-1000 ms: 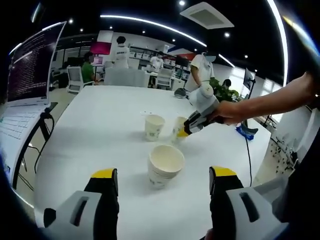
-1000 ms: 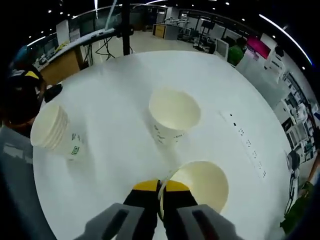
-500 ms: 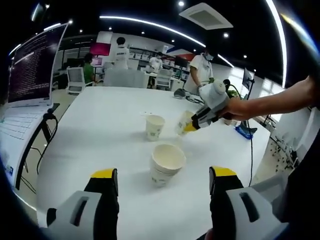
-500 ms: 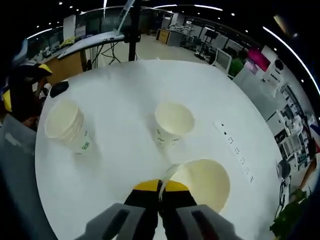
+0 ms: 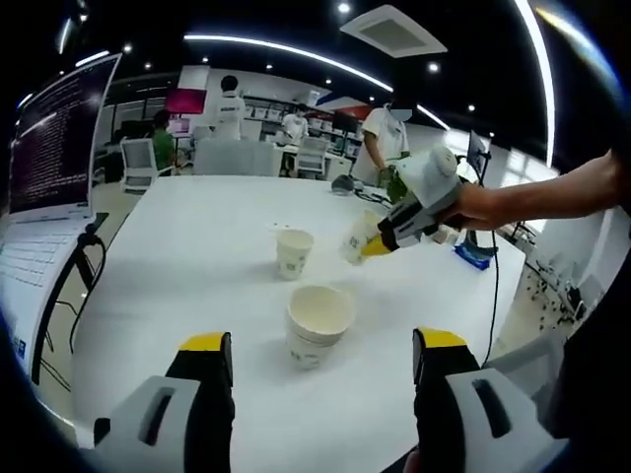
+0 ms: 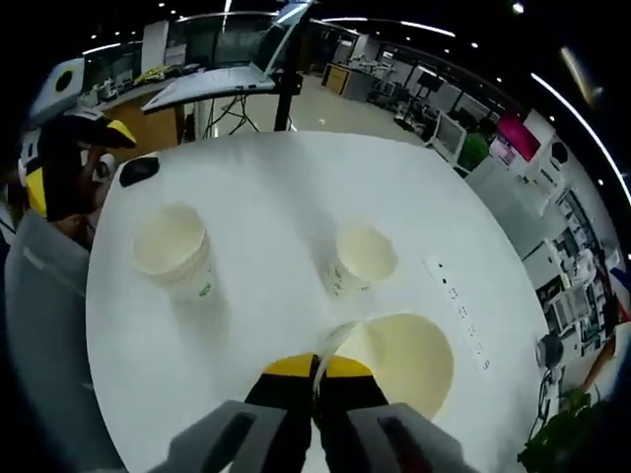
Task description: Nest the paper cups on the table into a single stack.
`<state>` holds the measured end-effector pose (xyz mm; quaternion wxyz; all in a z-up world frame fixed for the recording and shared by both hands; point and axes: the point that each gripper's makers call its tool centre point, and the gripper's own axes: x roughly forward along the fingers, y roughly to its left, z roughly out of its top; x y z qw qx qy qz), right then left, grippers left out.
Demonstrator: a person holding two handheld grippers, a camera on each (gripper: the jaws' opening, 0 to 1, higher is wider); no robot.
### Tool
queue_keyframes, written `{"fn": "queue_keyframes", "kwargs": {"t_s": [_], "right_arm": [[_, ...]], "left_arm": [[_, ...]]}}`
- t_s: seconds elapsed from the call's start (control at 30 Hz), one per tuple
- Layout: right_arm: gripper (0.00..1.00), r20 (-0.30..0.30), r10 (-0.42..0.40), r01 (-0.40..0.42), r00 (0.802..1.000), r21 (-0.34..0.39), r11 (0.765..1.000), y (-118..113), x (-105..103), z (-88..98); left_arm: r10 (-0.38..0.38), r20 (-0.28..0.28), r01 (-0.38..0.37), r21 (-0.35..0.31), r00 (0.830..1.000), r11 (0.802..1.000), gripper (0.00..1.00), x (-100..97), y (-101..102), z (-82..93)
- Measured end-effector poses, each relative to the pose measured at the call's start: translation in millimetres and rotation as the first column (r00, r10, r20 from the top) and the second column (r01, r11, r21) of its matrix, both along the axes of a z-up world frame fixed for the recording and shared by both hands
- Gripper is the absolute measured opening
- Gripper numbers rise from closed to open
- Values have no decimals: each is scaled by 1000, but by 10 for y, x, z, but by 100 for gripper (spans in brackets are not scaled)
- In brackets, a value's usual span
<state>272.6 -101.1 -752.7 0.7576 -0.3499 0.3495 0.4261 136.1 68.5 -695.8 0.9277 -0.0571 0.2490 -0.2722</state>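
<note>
- On the white round tabletop (image 5: 177,256) stand a stack of nested cream paper cups (image 5: 316,325) and, beyond it, a single cream paper cup with green print (image 5: 293,252), both upright and apart from each other.
- Above the tabletop, to the right of the single cup in the left gripper view, the right claw (image 5: 380,243) holds a third cream paper cup (image 5: 357,236) tilted and clear of the surface.
- Seen from the right gripper view, the right claw (image 6: 315,369) has its yellow-tipped jaws pressed on the rim of the lifted cup (image 6: 399,363), one jaw inside and one outside; the single cup (image 6: 361,258) and the stack (image 6: 175,250) sit below on the tabletop (image 6: 266,187).
- Down at the bottom of the left gripper view, the left claw (image 5: 317,347) is spread wide with nothing between its jaws, the stack just ahead of it.
- Off the tabletop's left edge in that view, a laptop with a lit screen (image 5: 49,138) sits on a stand.
- Far behind, people (image 5: 229,99) stand among office desks.
</note>
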Motion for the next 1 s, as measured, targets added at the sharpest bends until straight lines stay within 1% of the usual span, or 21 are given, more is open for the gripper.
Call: {"fn": "queue_keyframes", "kwargs": {"t_s": [0.07,0.17,0.3,0.4,0.47,0.5,0.67,0.77,0.9,1.0], "right_arm": [[0,4,8,-8,1000,3,1000,17,-3,10],[0,13,20,-20,1000,12,1000,57,-59,81],[0,24,50,-51,998,26,998,159,-158,214],[0,33,84,-85,996,31,996,249,-270,298],[0,36,101,-103,994,30,994,293,-311,323],[0,42,122,-124,992,29,992,354,-354,354],[0,46,173,-175,984,28,984,500,-421,403],[0,48,207,-208,977,30,978,611,-522,460],[0,45,250,-252,967,27,967,735,-572,441],[0,43,289,-290,956,23,957,836,-706,452]], "left_arm": [[-6,2,6,3,1000,1000,72,-14,-16,9],[-13,3,13,8,1000,1000,72,-16,-14,2],[-20,3,20,10,1000,1000,72,-30,-25,-5],[-21,2,21,10,1000,1000,72,-40,-33,-9],[-22,2,22,10,1000,1000,72,-37,-30,-16],[-22,2,21,10,1000,1000,72,-40,-33,-14],[-19,4,19,9,1000,1000,72,-49,-38,8],[-16,5,16,8,1000,1000,72,-42,-24,8],[-11,5,11,9,1000,1000,72,-53,-6,6],[-8,3,8,9,1000,1000,72,-67,1,6]]}}
